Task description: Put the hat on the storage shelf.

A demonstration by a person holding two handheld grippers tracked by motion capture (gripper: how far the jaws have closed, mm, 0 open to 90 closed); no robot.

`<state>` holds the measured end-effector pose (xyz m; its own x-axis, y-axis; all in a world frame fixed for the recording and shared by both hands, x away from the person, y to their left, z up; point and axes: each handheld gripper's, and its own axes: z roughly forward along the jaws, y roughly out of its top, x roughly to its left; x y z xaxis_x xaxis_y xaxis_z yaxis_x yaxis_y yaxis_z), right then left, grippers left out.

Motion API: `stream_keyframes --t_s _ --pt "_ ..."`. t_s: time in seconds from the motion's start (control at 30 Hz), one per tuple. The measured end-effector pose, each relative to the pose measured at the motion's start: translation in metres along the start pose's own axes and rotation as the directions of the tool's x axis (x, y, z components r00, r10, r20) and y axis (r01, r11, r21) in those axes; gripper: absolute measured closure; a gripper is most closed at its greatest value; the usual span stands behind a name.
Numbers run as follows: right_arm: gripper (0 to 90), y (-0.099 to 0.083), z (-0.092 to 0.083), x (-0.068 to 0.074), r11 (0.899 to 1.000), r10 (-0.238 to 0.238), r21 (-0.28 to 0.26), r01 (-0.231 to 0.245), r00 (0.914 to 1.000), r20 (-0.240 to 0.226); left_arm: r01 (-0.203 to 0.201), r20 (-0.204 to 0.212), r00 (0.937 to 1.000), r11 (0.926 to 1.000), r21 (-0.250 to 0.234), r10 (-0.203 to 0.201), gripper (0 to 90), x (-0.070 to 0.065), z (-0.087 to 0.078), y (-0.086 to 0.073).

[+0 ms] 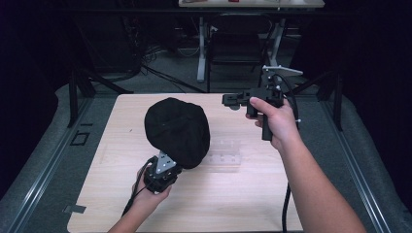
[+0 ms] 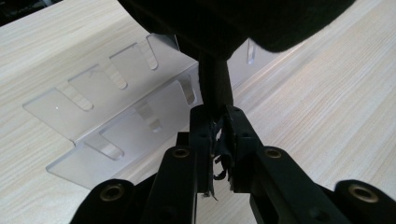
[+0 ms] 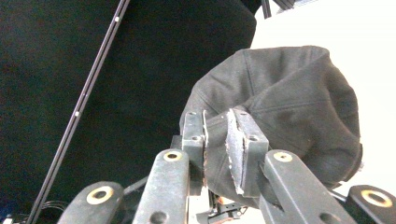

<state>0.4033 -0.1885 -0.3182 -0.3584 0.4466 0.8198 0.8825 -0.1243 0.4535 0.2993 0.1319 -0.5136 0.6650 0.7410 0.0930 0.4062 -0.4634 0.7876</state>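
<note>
1. Left claw (image 1: 171,164): nearest item, at the front of the tabletop (image 1: 252,204). We see its jaws nearly together, pinching a narrow fold of black fabric in the left gripper view (image 2: 215,122); the fold runs up into the cap above.

2. Black cap (image 1: 177,130): raised above the tabletop on the left claw, crown rounded and facing up and away from us. In the left gripper view (image 2: 233,21) it overhangs the jaws; in the right gripper view (image 3: 285,107) its seamed panels show.

3. Clear acrylic stand (image 1: 224,154): lying on the tabletop just right of the cap, slotted along its edges. In the left gripper view (image 2: 112,112) it lies under and beyond the cap.

4. Right claw (image 1: 232,100): farther back, held above the far right part of the tabletop, pointing left toward the cap. We see a plain gap between its jaws (image 3: 217,149), with nothing gripped; the cap lies beyond them, apart.
</note>
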Motion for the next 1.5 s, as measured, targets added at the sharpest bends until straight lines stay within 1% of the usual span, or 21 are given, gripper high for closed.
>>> stream_keyframes --t_s 0.03,0.1,0.2,0.27,0.4,0.43,0.53,0.6,0.67,0.73,0.87,1.0,1.03,1.1,1.17,1.2,1.27,1.37,1.43,1.5 --pt "76.6 0.0 -0.001 0.0 1.0 -0.002 -0.003 0.002 1.0 0.002 0.002 0.003 1.0 1.0 0.004 -0.002 82.5 0.0 -0.001 -0.001" --pt "76.3 0.0 -0.004 0.0 1.0 -0.005 -0.003 0.005 1.0 0.005 0.001 -0.005 1.0 1.0 0.003 0.0 81.2 0.0 -0.003 -0.002" --pt "76.2 -0.001 -0.007 -0.001 1.0 -0.005 -0.01 0.006 0.9998 0.022 -0.01 -0.008 0.9999 0.9999 -0.002 0.01 78.7 0.001 -0.007 -0.003" --pt "76.1 -0.001 -0.01 -0.002 1.0 -0.007 -0.013 0.008 0.9996 0.027 -0.003 -0.011 0.9999 1.0 -0.003 0.003 76.0 0.002 -0.009 -0.005" --pt "75.8 -0.001 -0.013 -0.002 1.0 -0.007 -0.017 0.008 0.9994 0.033 0.027 -0.011 0.9996 0.9994 -0.022 -0.027 68.6 0.006 -0.012 -0.008" --pt "75.6 -0.001 -0.014 -0.002 1.0 -0.011 -0.016 0.011 0.9993 0.036 0.033 -0.016 0.9993 0.999 -0.029 -0.034 67.0 0.007 -0.013 -0.009" --pt "74.6 -0.003 -0.016 -0.001 1.0 -0.015 -0.021 0.016 0.9986 0.051 0.065 -0.002 0.9978 0.9966 -0.051 -0.066 60.2 0.012 -0.017 -0.012" --pt "73.1 -0.003 -0.018 -0.001 0.999 -0.027 -0.02 0.029 0.9973 0.068 0.09 0.012 0.9959 0.994 -0.061 -0.09 56.3 0.014 -0.019 -0.015" --pt "72.1 -0.005 -0.02 -0.001 0.999 -0.043 -0.017 0.045 0.9952 0.088 0.102 0.009 0.9948 0.9931 -0.058 -0.101 54.4 0.017 -0.02 -0.017" --pt "71.1 -0.007 -0.023 -0.002 0.999 -0.049 -0.018 0.051 0.9937 0.101 0.118 0.013 0.993 0.9915 -0.056 -0.117 52.1 0.02 -0.021 -0.019" --pt "70.4 -0.01 -0.03 -0.007 0.999 -0.043 -0.022 0.046 0.9913 0.124 0.153 0.015 0.9882 0.9868 -0.053 -0.152 49.5 0.026 -0.027 -0.022" --pt "70.2 -0.013 -0.039 -0.01 0.999 -0.04 -0.027 0.044 0.9896 0.138 0.171 0.005 0.9852 0.9838 -0.054 -0.171 48.5 0.033 -0.035 -0.025" --pt "70.2 -0.014 -0.04 -0.011 0.999 -0.041 -0.029 0.045 0.9893 0.14 0.17 0.003 0.9855 0.9843 -0.048 -0.17 48.3 0.035 -0.037 -0.026" --pt "70.0 -0.016 -0.045 -0.011 0.998 -0.039 -0.035 0.044 0.9891 0.142 0.185 0.001 0.9827 0.9815 -0.048 -0.185 48.1 0.038 -0.041 -0.029" --pt "69.6 -0.018 -0.049 -0.012 0.998 -0.039 -0.037 0.044 0.989 0.143 0.21 0.008 0.9777 0.9766 -0.047 -0.21 48.0 0.041 -0.044 -0.033" --pt "69.5 -0.019 -0.052 -0.012 0.998 -0.039 -0.039 0.045 0.9886 0.146 0.216 0.009 0.9763 0.9751 -0.049 -0.216 48.0 0.042 -0.045 -0.035" --pt "69.5 -0.021 -0.056 -0.012 0.998 -0.041 -0.039 0.047 0.988 0.149 0.226 0.001 0.9741 0.9727 -0.052 -0.226 47.8 0.045 -0.047 -0.04" --pt "69.2 -0.024 -0.061 -0.012 0.998 -0.048 -0.04 0.055 0.9863 0.158 0.252 -0.014 0.9674 0.9661 -0.057 -0.253 47.7 0.051 -0.048 -0.048" --pt "68.8 -0.028 -0.063 -0.013 0.998 -0.048 -0.042 0.056 0.9853 0.164 0.266 -0.036 0.9627 0.9621 -0.062 -0.268 47.7 0.055 -0.049 -0.054" --pt "68.2 -0.034 -0.066 -0.016 0.997 -0.058 -0.042 0.067 0.9816 0.182 0.283 -0.034 0.9578 0.9573 -0.057 -0.285 47.7 0.059 -0.049 -0.059"
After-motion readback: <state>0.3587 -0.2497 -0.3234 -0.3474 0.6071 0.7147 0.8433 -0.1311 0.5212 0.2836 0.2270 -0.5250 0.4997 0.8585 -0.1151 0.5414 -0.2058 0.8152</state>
